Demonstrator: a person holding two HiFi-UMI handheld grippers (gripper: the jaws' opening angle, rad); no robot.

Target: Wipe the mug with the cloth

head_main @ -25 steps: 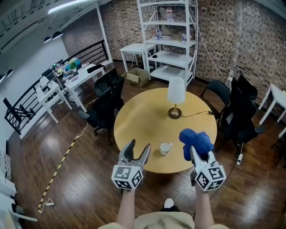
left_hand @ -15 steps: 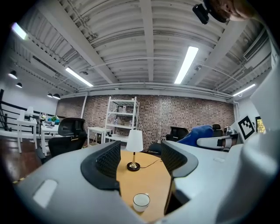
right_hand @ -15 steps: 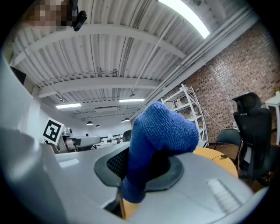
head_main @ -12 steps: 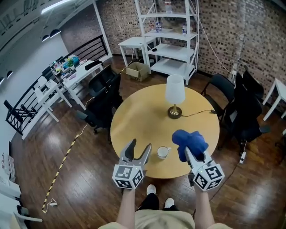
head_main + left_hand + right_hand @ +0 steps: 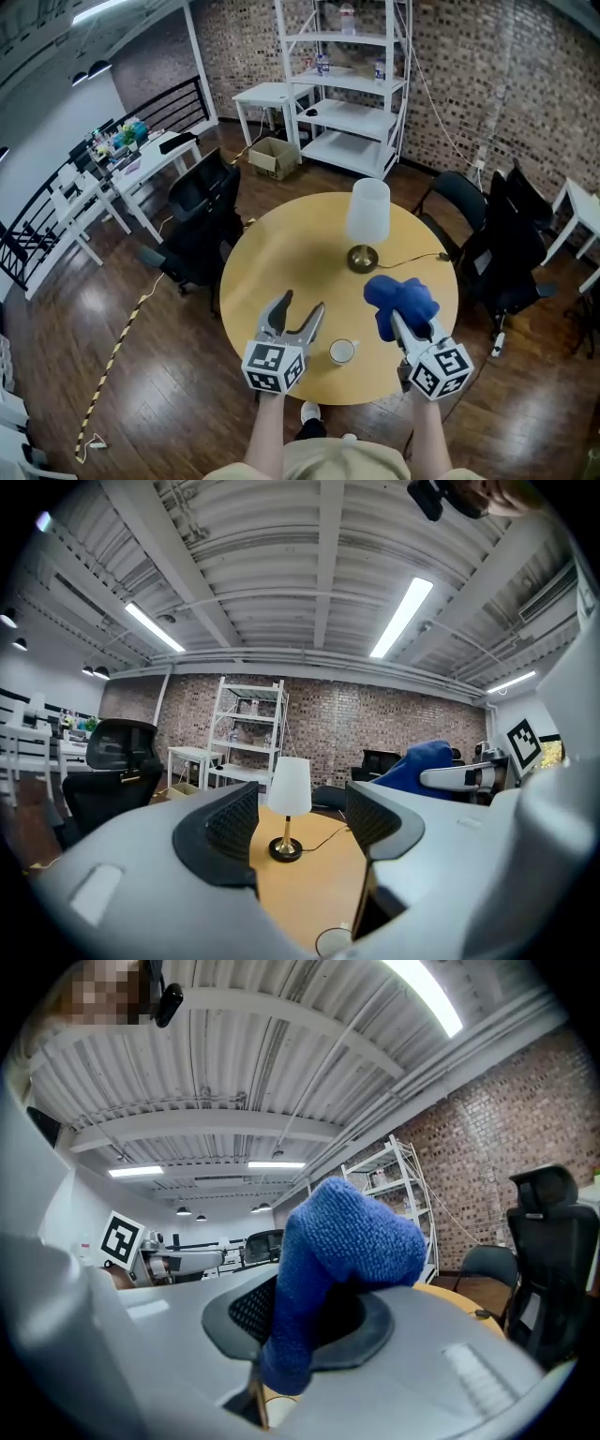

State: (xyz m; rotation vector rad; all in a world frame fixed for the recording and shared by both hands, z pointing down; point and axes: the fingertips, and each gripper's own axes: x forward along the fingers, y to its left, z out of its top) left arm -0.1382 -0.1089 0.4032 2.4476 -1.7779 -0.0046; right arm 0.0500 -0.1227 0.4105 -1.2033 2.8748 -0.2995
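Mug [image 5: 343, 352] sits by worktop's [image 5: 281, 253] near edge, between spread, empty left gripper [image 5: 302, 306] and right gripper [image 5: 397, 320] pinching cloth [image 5: 400, 295].

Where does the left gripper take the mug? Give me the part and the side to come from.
Take the mug by its round wall, one jaw on either side, coming in from its left with the left gripper. The mug stands upright near the table edge, just right of that gripper, whose jaws are open and empty. The handle's side is too small to tell.
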